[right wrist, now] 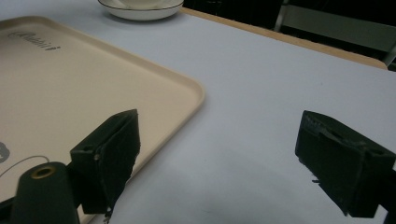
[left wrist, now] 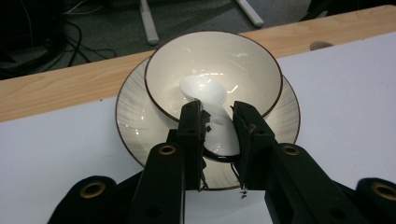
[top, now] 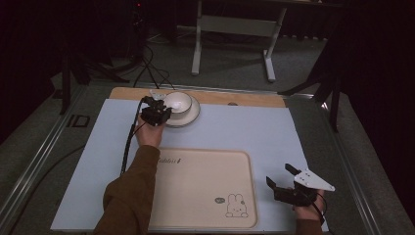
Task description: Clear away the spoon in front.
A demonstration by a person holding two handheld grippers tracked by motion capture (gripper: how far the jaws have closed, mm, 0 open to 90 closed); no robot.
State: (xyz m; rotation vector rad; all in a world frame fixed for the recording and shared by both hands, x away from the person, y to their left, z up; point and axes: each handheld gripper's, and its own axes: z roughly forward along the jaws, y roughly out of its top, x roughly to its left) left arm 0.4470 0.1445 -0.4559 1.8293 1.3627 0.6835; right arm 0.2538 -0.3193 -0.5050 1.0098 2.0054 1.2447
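Right now the left gripper (left wrist: 218,123) is clenching the handle of a white ceramic spoon (left wrist: 210,100), its two black jaws pressing on either side of the handle just over the near rim of the bowl (left wrist: 243,56). The spoon's scoop is lying inside the bowl, which is cream-white with a thin dark rim and is sitting on a matching ribbed saucer (left wrist: 133,119). In the high view the left gripper (top: 157,111) is reaching to the far edge of the pale blue mat (top: 244,127), where the bowl (top: 178,102) and saucer (top: 192,115) are resting near the wooden table edge (top: 244,98).

The right gripper (top: 283,181) is hovering released, jaws spread wide apart, over the mat at the near right, just beside the beige tray (top: 195,186). In its own view the right gripper (right wrist: 217,154) is holding nothing, and the tray's rounded corner (right wrist: 187,91) is lying beside its left-hand jaw.
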